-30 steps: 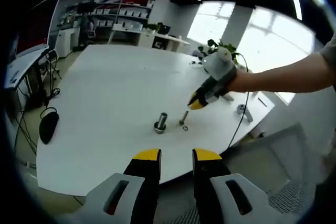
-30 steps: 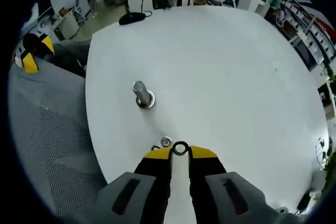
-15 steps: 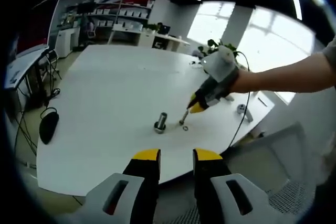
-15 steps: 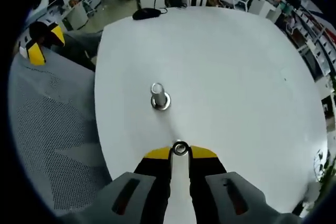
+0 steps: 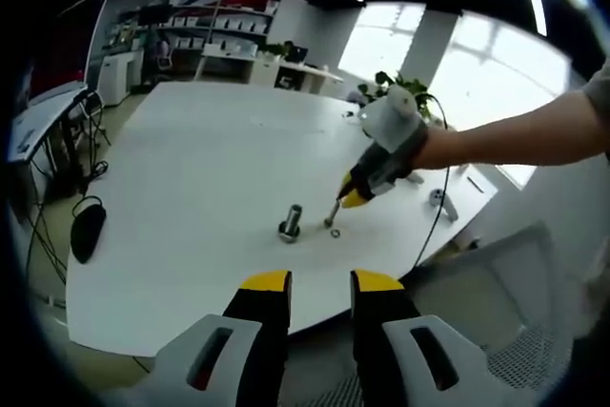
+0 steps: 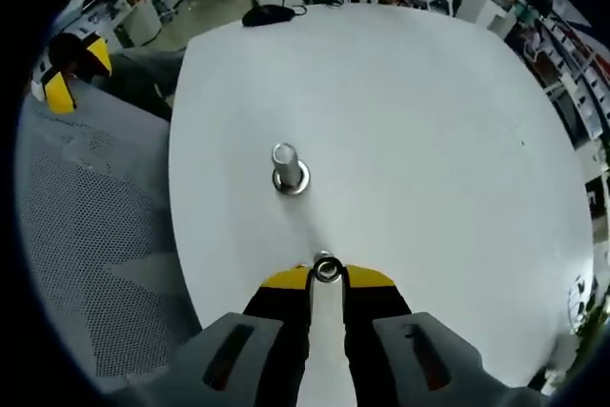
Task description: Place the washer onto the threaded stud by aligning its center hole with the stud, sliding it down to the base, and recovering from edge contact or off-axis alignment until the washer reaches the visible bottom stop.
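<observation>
The right yellow-tipped gripper (image 6: pixel 327 278) pinches a small silver metal ring washer (image 6: pixel 327 270) between its jaw tips, above the white round table (image 6: pixel 429 140). The upright steel threaded stud (image 6: pixel 286 167) on its flanged base stands apart, ahead of the washer. In the left gripper view, the left yellow-tipped gripper (image 5: pixel 319 283) waits off the table's edge, jaws apart, holding nothing.

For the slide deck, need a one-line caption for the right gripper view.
Right gripper holds the washer in its jaws, short of the upright threaded stud on the white table.
</observation>
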`<state>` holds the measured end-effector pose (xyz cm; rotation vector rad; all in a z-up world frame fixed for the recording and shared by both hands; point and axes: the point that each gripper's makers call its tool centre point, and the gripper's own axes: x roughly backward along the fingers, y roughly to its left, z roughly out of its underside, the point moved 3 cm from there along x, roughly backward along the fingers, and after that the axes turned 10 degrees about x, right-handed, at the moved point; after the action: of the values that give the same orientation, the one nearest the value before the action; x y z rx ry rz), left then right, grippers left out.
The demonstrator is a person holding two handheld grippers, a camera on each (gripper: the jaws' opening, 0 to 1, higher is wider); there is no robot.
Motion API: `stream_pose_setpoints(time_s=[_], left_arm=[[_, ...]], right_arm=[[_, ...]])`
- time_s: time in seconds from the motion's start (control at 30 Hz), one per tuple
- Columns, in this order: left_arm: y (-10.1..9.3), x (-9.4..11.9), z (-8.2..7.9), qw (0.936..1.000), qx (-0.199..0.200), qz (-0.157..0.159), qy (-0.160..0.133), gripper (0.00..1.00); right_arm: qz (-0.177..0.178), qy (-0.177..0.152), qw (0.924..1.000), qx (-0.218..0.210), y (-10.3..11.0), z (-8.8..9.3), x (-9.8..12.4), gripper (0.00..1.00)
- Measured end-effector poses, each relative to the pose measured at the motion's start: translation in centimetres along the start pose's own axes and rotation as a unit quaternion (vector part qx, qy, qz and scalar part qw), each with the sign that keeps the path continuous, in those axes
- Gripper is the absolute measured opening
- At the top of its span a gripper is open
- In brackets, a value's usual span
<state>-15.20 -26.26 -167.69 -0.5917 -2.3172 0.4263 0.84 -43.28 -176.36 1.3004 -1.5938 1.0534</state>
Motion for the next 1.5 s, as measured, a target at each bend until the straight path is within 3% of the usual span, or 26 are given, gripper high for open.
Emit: stream_pose_setpoints(time_s=[1.07, 1.5], left_arm=[[0.3, 0.1, -0.2, 0.9999, 0.011, -0.006, -0.010, 0.22], [0.2, 0.0, -0.1, 1.0000, 0.008, -0.002, -0.005, 0.22]], right_arm=[[-0.029, 0.045, 0.9985, 0.007, -0.3, 1.8, -4.7, 0.14], [-0.019, 0.035, 0.9991, -0.011, -0.6, 1.9, -4.9, 0.18]])
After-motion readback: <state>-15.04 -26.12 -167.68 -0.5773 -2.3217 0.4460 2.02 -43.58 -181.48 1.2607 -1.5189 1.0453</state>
